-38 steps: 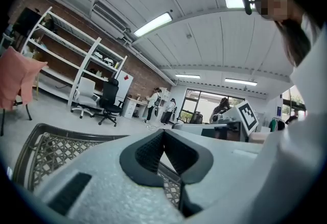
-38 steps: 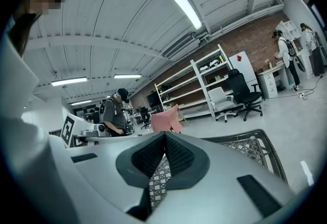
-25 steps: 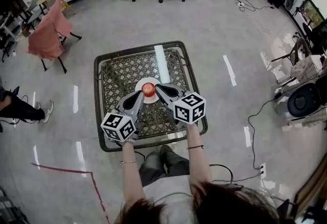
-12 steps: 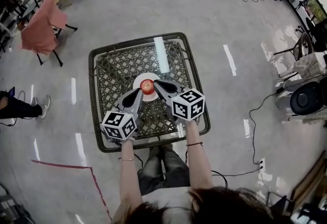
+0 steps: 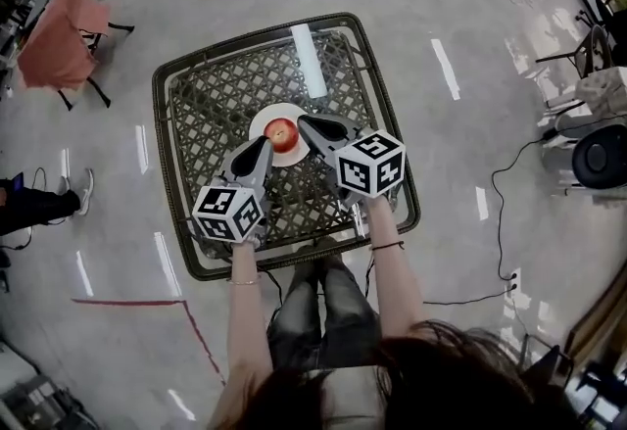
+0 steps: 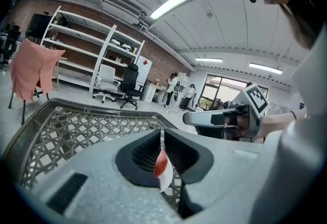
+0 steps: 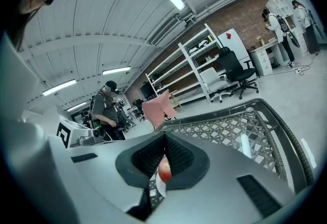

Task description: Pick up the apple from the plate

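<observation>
A red apple [image 5: 282, 133] sits on a small white plate [image 5: 263, 118] in the middle of a woven, dark-framed table [image 5: 167, 105]. My left gripper [image 5: 265, 144] is shut, with its tip at the plate's near-left rim, just beside the apple. My right gripper [image 5: 304, 122] is also shut, its tip close to the apple's right side. In the left gripper view the apple [image 6: 160, 166] and plate [image 6: 166, 183] show through the slit under the closed left gripper [image 6: 162, 133]. The right gripper view shows the apple [image 7: 164, 169] below the closed right gripper [image 7: 164, 137]. Neither holds anything.
A pale streak [image 5: 311, 61] lies across the table's far side. A chair draped in pink cloth [image 5: 57, 24] stands on the floor at far left, and a person's feet [image 5: 44, 203] show at the left edge. Cables [image 5: 505, 213] run along the floor on the right.
Both grippers have sunk toward the table and moved slightly forward, so their tips now sit right beside the apple. The apple and plate have not moved.
</observation>
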